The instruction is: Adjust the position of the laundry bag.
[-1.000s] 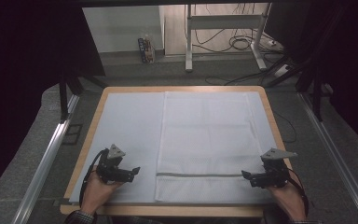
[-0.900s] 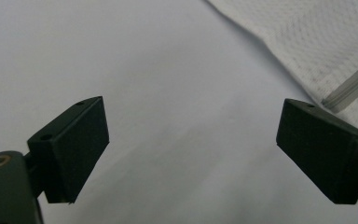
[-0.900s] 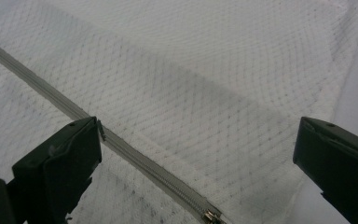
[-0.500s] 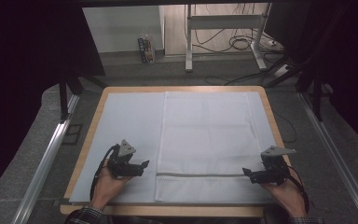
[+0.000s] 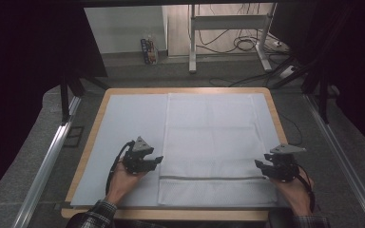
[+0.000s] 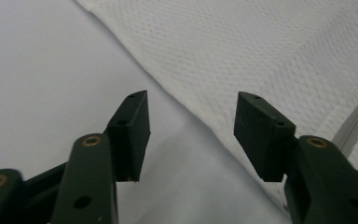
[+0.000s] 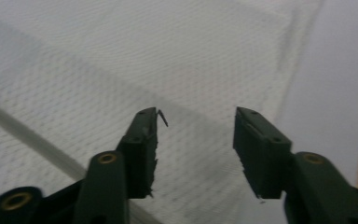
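**Both grippers sit at the near side edges of the mesh cloth, one to each side, jaws part-way closed and holding nothing yet.**

Nearest the person, the left gripper [image 5: 158,160] points inward at the left edge of the white mesh cloth [image 5: 214,142]. In the left gripper view that edge runs slantwise between the two jaws, which have just been closing but stand apart with no fabric pinched. The right gripper [image 5: 259,165] faces inward at the opposite edge; in the right gripper view its jaws, also just closing, hang over the mesh with a clear gap. A grey zipper band [image 5: 209,178] crosses the cloth from one gripper to the other. Beyond them the cloth's long axis runs away over the pale mat [image 5: 128,123] toward the far rim of the counter [image 5: 185,90].
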`<action>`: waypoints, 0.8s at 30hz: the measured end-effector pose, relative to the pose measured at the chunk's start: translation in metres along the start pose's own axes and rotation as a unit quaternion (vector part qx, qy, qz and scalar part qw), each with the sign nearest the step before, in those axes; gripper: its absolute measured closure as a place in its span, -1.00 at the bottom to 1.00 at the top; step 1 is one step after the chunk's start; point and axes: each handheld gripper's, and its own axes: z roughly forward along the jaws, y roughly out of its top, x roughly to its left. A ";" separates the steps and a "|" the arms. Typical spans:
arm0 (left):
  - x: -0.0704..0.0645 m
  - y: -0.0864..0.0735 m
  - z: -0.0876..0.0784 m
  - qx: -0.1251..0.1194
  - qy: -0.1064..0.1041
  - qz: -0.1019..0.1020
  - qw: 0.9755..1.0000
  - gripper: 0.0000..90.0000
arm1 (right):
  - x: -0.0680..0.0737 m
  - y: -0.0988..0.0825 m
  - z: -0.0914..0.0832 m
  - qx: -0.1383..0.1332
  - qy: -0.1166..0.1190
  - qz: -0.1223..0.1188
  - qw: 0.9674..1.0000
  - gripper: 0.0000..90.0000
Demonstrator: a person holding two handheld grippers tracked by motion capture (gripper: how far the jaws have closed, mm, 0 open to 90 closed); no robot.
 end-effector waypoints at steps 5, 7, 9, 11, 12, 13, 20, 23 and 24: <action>-0.004 0.003 0.012 0.017 -0.005 0.010 1.000 0.26 | -0.013 -0.001 -0.001 0.004 -0.009 0.023 1.000 0.51; -0.004 0.003 0.016 0.017 -0.004 0.008 1.000 0.28 | -0.019 -0.004 0.004 0.019 -0.019 0.029 0.999 0.59; -0.003 0.003 0.018 0.018 -0.001 0.006 1.000 0.26 | -0.021 -0.005 0.005 0.022 -0.021 0.030 0.999 0.58; -0.002 0.000 0.024 0.029 -0.003 0.003 1.000 0.25 | -0.024 -0.007 0.010 0.024 -0.026 0.030 0.999 0.38; -0.002 -0.001 0.026 0.032 -0.004 0.001 0.999 0.25 | -0.025 -0.008 0.012 0.027 -0.026 0.030 0.999 0.35; -0.002 -0.001 0.026 0.032 -0.004 0.001 0.999 0.26 | -0.025 -0.009 0.014 0.033 -0.026 0.032 0.999 0.34; -0.007 -0.001 0.030 0.038 -0.014 -0.003 0.999 0.64 | -0.028 -0.012 0.019 0.069 -0.011 0.062 0.996 0.74; -0.005 0.000 0.031 0.040 -0.028 -0.019 0.999 0.81 | -0.030 -0.012 0.020 0.069 0.005 0.073 0.995 0.93; -0.004 0.000 0.031 0.040 -0.033 -0.025 0.998 0.90 | -0.030 -0.012 0.020 0.070 0.011 0.074 0.995 0.94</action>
